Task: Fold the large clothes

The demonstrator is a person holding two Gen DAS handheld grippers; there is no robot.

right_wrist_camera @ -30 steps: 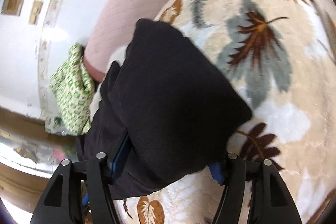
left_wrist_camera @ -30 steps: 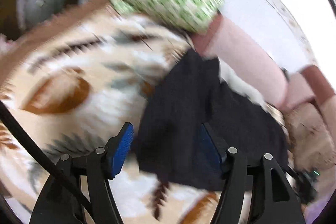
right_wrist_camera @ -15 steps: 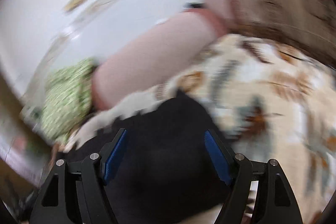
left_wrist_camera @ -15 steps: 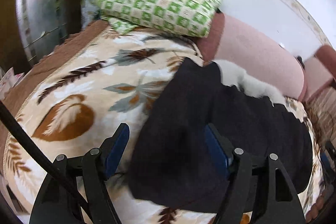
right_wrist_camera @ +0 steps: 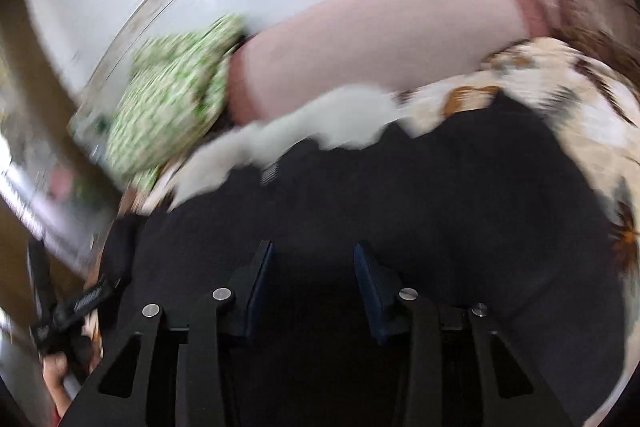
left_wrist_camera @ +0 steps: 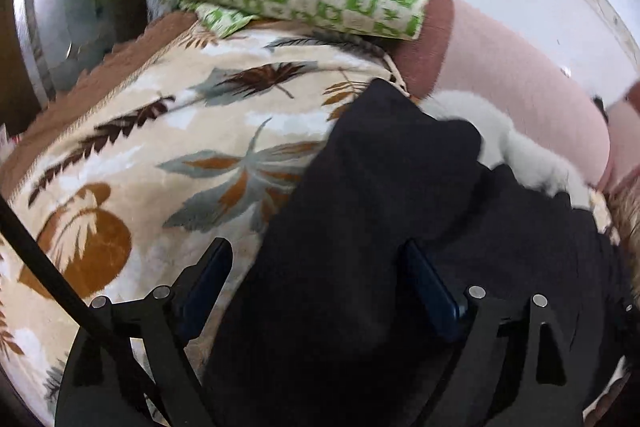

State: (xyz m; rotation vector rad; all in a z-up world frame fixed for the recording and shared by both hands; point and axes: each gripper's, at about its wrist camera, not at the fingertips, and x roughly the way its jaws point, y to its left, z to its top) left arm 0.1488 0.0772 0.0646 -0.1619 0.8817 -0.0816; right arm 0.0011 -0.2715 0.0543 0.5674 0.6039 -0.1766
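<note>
On the leaf-patterned plush blanket point(left_wrist_camera: 168, 131), the black garment point(left_wrist_camera: 360, 227) is lying bunched into a thick soft mound, apparently partly folded and needing squaring. The left gripper point(left_wrist_camera: 316, 283) has just been opening, its jaws straddling the garment's edge; the right gripper point(right_wrist_camera: 312, 279) has just been closing above dark cloth without pinching it.

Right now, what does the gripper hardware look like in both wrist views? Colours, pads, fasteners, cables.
Both are the same build: the left gripper and right gripper have matte black angular fingers with triangular cut-outs, blue pads on the inner faces and round silver fasteners at the pivots. A black cable crosses the left view's lower left corner. No readable markings on the fingers.
</note>
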